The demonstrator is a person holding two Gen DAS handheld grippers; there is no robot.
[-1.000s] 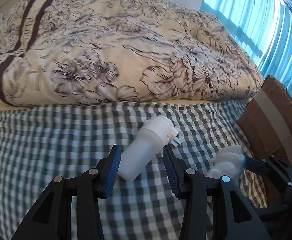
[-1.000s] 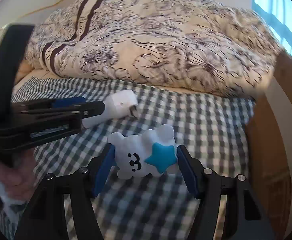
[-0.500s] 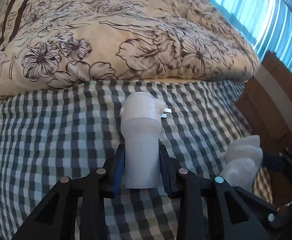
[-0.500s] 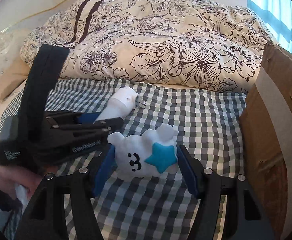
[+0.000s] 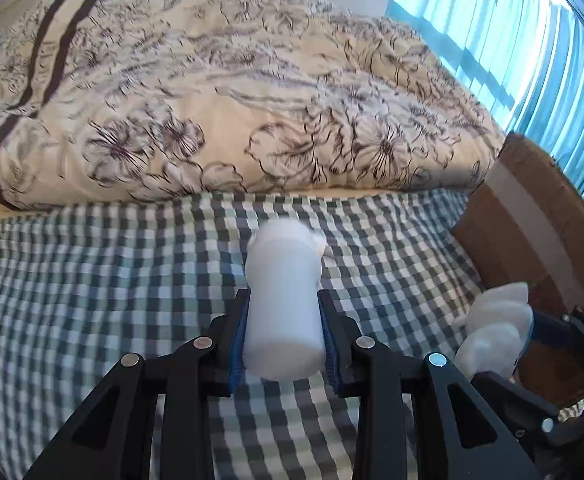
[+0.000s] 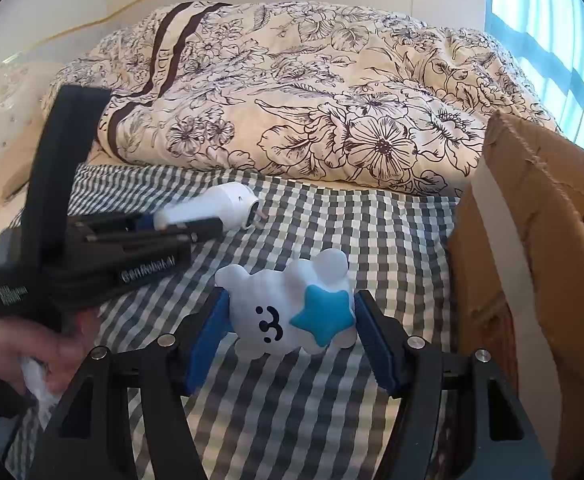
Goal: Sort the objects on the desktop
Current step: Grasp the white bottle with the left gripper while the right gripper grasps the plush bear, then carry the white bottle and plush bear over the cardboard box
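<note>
Looking along the left gripper (image 5: 283, 334), its blue-padded jaws are pinching a white cylindrical bottle (image 5: 282, 308) by its sides, the capped end pointing away over the green-and-white checked sheet (image 5: 92, 280). Beyond the sheet lies a heaped floral quilt (image 5: 232, 112), and blue curtains (image 5: 511, 40) hang at the far right. A brown cardboard box (image 5: 531, 240) stands at the right edge, and just in front of it the white cloud toy (image 5: 495, 328) shows, caught in the other tool. From the right gripper (image 6: 290, 320), the jaws are closed against both sides of that cloud toy (image 6: 276, 320), which has a small printed face and a blue star on it and sits just above the checked sheet (image 6: 371, 232). To the left, a hand (image 6: 32, 344) grips the black left tool (image 6: 92, 256), with the white bottle (image 6: 216, 208) sticking out from its tip. The cardboard box (image 6: 531, 260) rises close by on the right, its taped wall near the toy.
</note>
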